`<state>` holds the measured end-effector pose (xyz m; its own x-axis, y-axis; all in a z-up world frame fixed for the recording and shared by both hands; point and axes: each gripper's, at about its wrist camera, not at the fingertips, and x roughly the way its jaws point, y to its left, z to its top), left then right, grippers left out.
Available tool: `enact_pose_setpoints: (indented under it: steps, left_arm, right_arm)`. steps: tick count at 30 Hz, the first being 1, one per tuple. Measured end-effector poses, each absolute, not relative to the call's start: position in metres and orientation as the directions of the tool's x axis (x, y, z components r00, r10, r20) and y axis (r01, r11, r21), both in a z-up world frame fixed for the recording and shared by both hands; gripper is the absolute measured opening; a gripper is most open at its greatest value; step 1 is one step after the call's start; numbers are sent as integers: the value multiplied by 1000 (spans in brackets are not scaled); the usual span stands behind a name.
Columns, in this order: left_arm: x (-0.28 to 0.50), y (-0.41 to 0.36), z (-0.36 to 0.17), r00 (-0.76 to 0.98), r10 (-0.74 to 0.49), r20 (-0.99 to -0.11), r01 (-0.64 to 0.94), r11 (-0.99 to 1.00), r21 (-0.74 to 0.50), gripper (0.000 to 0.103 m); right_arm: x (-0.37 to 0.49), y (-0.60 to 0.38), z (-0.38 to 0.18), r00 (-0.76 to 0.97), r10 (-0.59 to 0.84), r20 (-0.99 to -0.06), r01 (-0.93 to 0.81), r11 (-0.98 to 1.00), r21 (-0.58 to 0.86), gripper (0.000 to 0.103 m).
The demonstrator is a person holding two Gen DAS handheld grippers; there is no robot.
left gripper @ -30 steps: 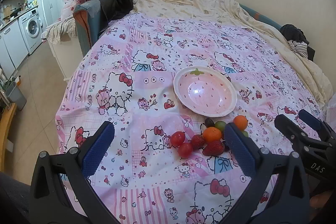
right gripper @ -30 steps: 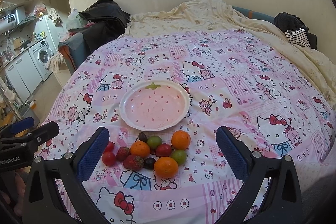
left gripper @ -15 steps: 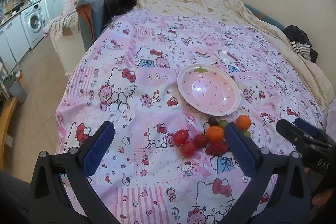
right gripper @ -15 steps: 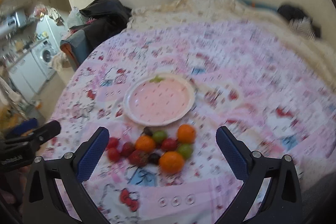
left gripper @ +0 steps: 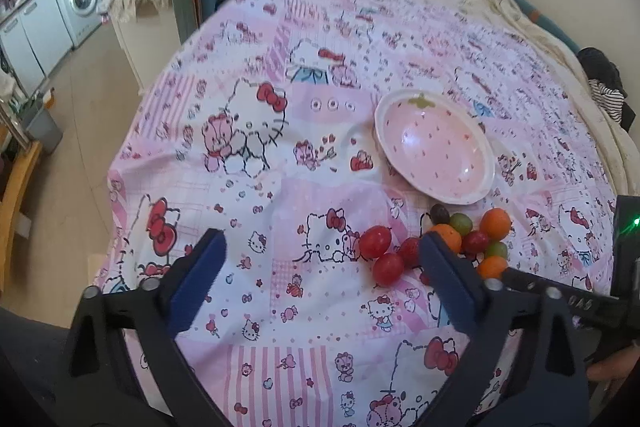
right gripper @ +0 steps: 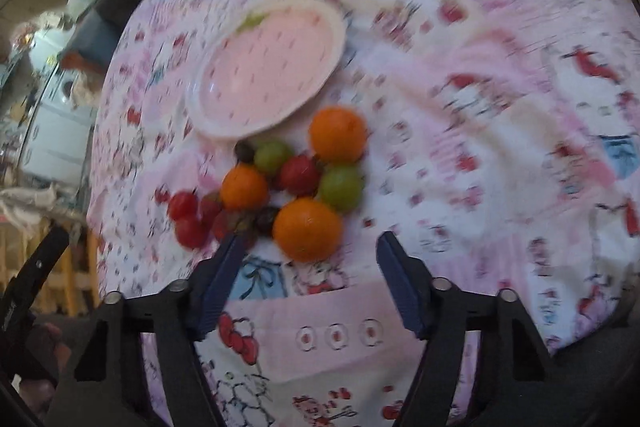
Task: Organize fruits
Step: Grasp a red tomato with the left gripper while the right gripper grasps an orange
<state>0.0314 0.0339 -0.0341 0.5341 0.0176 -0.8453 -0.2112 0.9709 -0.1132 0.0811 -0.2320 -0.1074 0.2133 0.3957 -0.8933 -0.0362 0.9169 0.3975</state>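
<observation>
**A dozen or so small fruits heaped beside an empty plate**

Three oranges, with the nearest orange (right gripper: 307, 229) in front, lie among green grapes, red tomatoes (left gripper: 375, 241), dark grapes and a strawberry, clustered on the cartoon-cat sheet (left gripper: 256, 155) just beside the pink strawberry plate (left gripper: 435, 151). The right gripper (right gripper: 308, 285) has just been closing, jaws apart above the sheet short of that orange, gripping nothing. The left gripper (left gripper: 320, 279) has narrowed slightly, jaws wide, empty, beside the tomatoes
</observation>
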Motion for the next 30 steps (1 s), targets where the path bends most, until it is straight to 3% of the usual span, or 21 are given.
enact_pose_setpoints:
  steps: [5,6,8,12,20,23,30]
  left_arm:
    - [56,21,-70,367,-19,-930,-144,987,-77,76]
    - [59,19,-79,329,-41,-944,-138,986,-91,64]
    - [63,15,-97,260,-82,-962,-138,983,-121,52]
    - [68,5,-112,217,-125,-968,-122,980,-154,50]
    - [78,-25,-123,188,-168,-968,-27,984,-176,50]
    - [83,-24,-128,179,-169,-969,-29,984,-177,26]
    - [77,-15,-123,191,-200,-961,-45,976,-212,24]
  right_arm:
    - [89,-208,-119,169,306,-937,-129,949,286,65]
    - [91,-205,-121,164,292,-942,-140,952,270,64]
    - [94,-204,-125,153,290,-945,-145,952,269,60]
    - [97,-209,-129,134,290,-948,-133,953,272,51]
    - [100,-209,-132,119,319,-940,-122,945,305,48]
    - [101,-211,-132,120,331,-936,-119,941,317,47]
    - [100,-213,-130,126,345,-930,-121,936,331,46]
